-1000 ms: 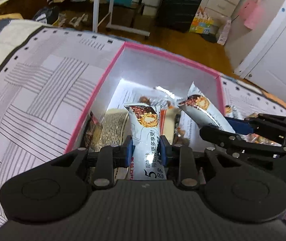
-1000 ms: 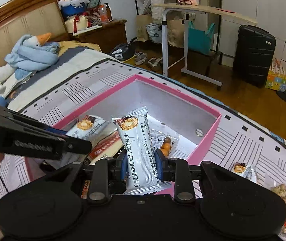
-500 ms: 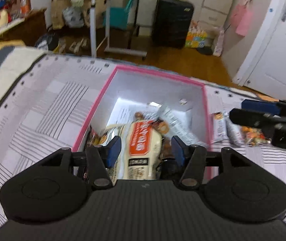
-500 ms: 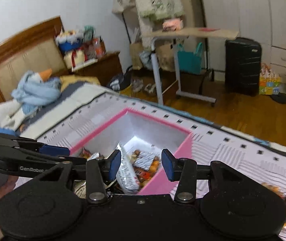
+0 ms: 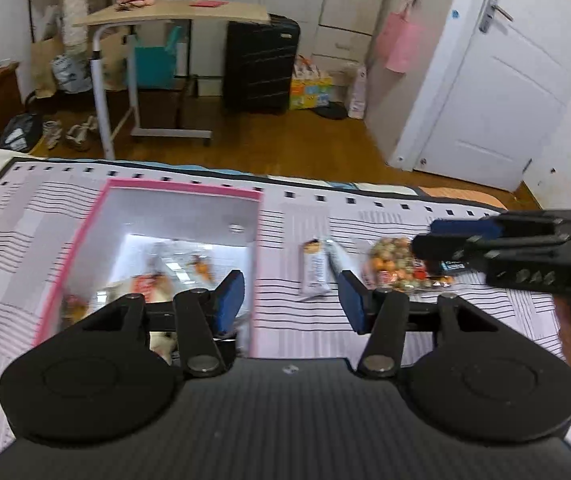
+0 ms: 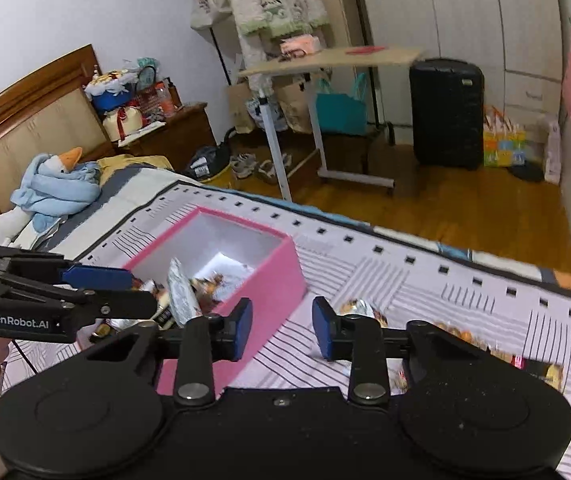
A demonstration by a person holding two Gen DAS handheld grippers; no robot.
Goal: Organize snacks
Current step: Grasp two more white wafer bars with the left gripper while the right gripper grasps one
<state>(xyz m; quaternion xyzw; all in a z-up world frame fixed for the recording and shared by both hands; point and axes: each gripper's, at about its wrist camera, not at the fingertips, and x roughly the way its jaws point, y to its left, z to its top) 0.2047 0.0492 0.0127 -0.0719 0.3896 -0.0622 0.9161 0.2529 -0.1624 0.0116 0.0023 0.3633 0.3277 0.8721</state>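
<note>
While both pairs of tongs hang above the bed's white cover printed with black lines and squares (image 5: 25, 240), neither has anything between its blue pads. From the left wrist view, the left tongs (image 5: 291, 300) stand apart with their jaws closing on empty air; their left pad sits over the near right corner of the pink-walled open box with a white inside (image 5: 181, 188), and their right pad sits over the cover just short of the loose snacks. Inside that box lies a blurred heap of wrapped snacks (image 5: 153, 280). Outside it, to the right on the cover, a white snack bar wrapper with a brown picture at its top (image 5: 314, 268) lies just beyond the gap of the left tongs, with a clear bag of round orange and green snacks (image 5: 395, 266) beside it. The right tongs (image 5: 429, 240) reach in from the right over that bag. From the right wrist view, the right tongs (image 6: 281, 328) are parted with jaws closing, the box's pink wall behind their left pad and a shiny wrapper (image 6: 359, 308) just behind their right pad.
</note>
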